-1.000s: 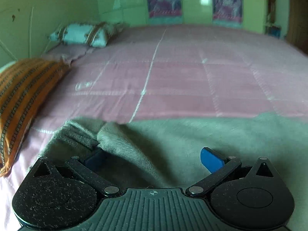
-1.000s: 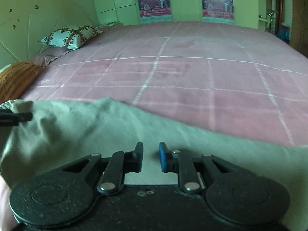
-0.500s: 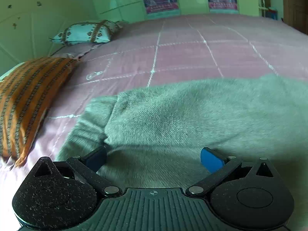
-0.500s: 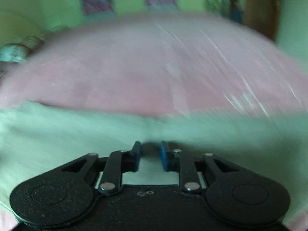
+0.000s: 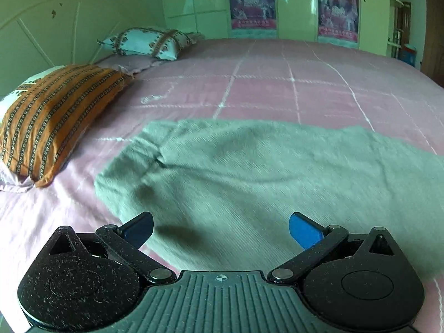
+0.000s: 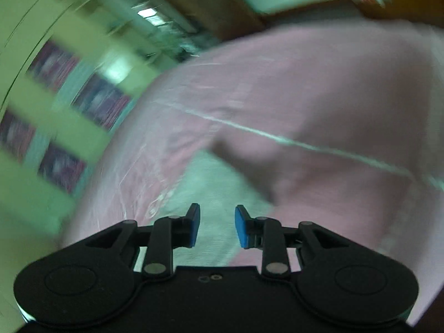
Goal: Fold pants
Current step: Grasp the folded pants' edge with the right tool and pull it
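Note:
The grey-green pants lie spread across the pink bed cover in the left wrist view, with one end bunched at the left. My left gripper is wide open and empty, held just above the near edge of the pants. In the right wrist view, which is tilted and blurred, a strip of the pants runs away between the fingers. My right gripper has its jaws partly apart with nothing between the pads.
An orange striped pillow lies at the left of the bed, and a white patterned pillow lies farther back by the headboard. A green wardrobe with posters stands beyond the bed. The bed's edge shows in the right wrist view.
My left gripper has pulled back and up from the pants; they now lie flat. My right gripper has swung and rolled sharply, and its jaws have opened wider.

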`<state>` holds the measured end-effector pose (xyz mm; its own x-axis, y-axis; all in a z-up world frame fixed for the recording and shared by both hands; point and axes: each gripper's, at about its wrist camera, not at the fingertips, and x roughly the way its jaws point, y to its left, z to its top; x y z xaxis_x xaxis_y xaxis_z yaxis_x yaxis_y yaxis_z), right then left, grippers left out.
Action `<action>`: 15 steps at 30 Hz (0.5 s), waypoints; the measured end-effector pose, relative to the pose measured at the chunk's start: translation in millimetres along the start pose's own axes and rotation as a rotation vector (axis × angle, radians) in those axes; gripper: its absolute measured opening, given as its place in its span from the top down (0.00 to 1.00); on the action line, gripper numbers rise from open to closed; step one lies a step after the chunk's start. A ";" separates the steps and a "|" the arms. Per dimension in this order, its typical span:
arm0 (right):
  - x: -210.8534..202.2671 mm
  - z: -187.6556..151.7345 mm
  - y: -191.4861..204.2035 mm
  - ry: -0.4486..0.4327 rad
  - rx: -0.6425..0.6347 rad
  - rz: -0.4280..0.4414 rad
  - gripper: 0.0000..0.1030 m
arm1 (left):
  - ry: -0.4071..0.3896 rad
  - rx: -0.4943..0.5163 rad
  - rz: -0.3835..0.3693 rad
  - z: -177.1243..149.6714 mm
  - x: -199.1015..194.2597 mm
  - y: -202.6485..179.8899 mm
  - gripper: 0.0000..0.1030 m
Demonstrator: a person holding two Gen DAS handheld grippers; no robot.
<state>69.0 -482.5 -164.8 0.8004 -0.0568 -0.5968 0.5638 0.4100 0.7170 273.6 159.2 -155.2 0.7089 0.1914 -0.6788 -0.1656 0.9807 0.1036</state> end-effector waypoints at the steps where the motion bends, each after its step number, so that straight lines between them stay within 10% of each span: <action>1: 5.7 -2.3 -5.1 0.018 0.024 0.010 0.80 | 0.006 0.002 -0.004 -2.0 -1.4 -4.5 0.00; 9: 44.3 -7.0 -13.2 0.063 0.110 0.045 0.70 | 0.041 -0.001 -0.025 -13.3 -9.6 -35.9 0.00; 11: 45.4 -4.5 0.0 0.082 0.036 0.012 0.91 | 0.083 0.010 -0.015 -19.0 -0.2 -39.5 0.00; 15: 6.4 -3.4 27.5 -0.024 -0.149 0.126 0.93 | 0.089 0.001 -0.012 -23.7 1.8 -40.5 0.00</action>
<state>89.0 -468.6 -150.2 0.8685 -0.0171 -0.4954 0.4234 0.5455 0.7233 265.4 118.9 -177.8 0.6470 0.1753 -0.7421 -0.1568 0.9830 0.0955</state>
